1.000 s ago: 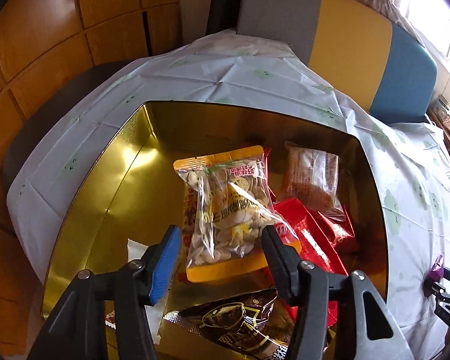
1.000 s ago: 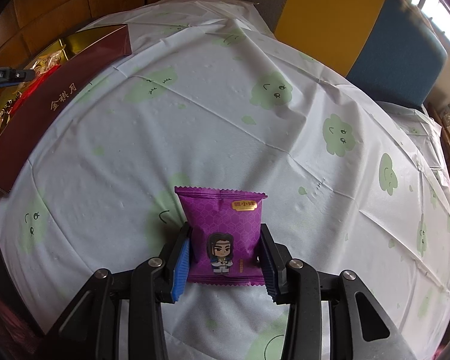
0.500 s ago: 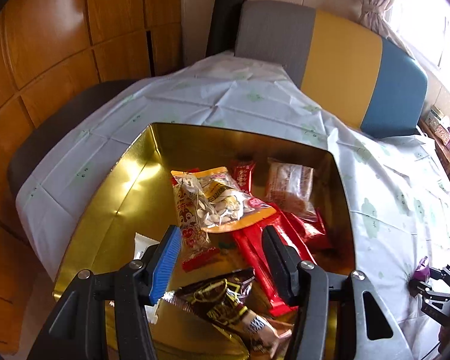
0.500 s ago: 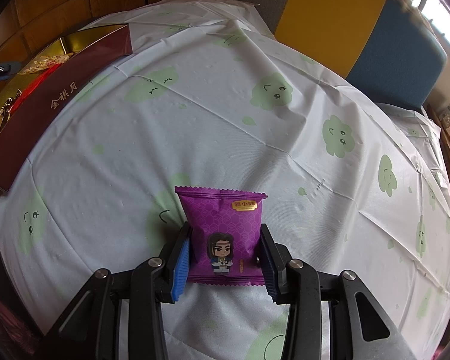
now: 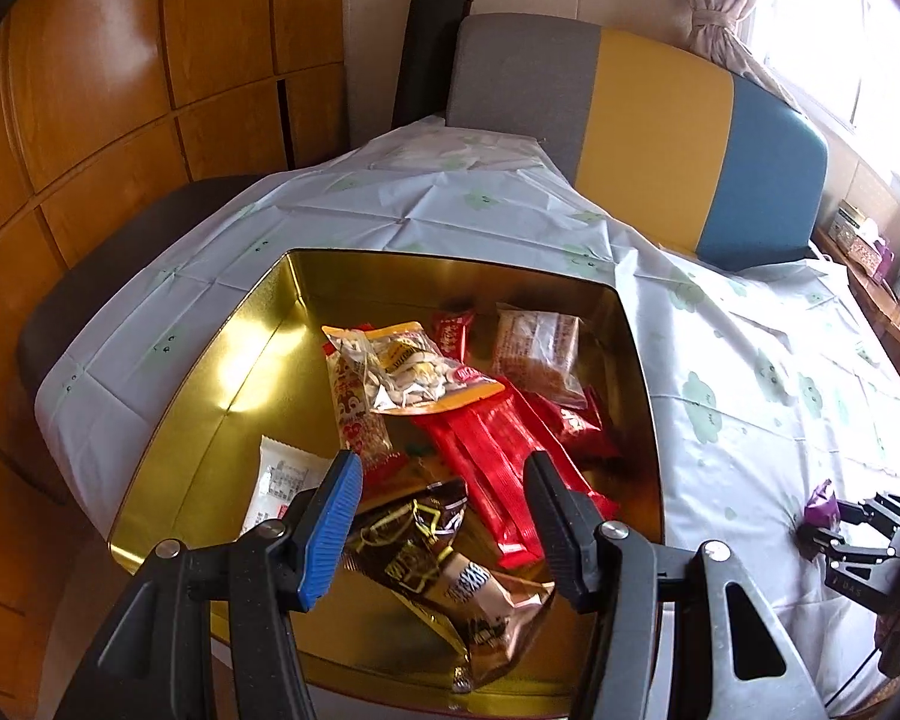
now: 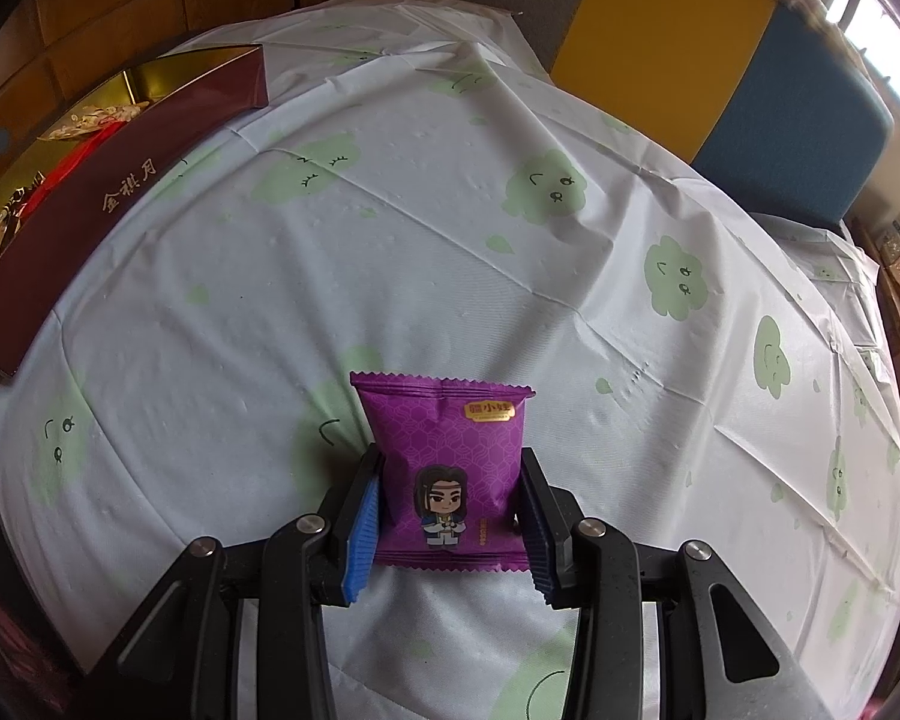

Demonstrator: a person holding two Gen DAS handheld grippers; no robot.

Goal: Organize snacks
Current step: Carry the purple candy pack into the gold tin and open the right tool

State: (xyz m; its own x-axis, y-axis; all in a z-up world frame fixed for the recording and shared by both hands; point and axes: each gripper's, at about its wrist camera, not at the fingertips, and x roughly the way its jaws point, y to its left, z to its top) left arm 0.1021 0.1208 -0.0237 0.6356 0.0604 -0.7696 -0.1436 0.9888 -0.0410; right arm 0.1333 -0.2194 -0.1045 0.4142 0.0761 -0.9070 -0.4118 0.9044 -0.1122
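Your left gripper point(image 5: 444, 516) has drawn up and back from the tin point(image 5: 222, 372), jaws spread and empty, the nut bag point(image 5: 414, 372) now lying inside; your right gripper point(image 6: 447, 516) pinches the purple packet point(image 6: 447, 468) on the cloth point(image 6: 450, 240); lift it clear, carry it over the tin's maroon wall point(image 6: 120, 180), drop it in bare gold; keep the left out of the way.

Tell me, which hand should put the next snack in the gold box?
Probably the right. The right gripper is shut on the purple packet. The left gripper hangs open and empty over the gold box.
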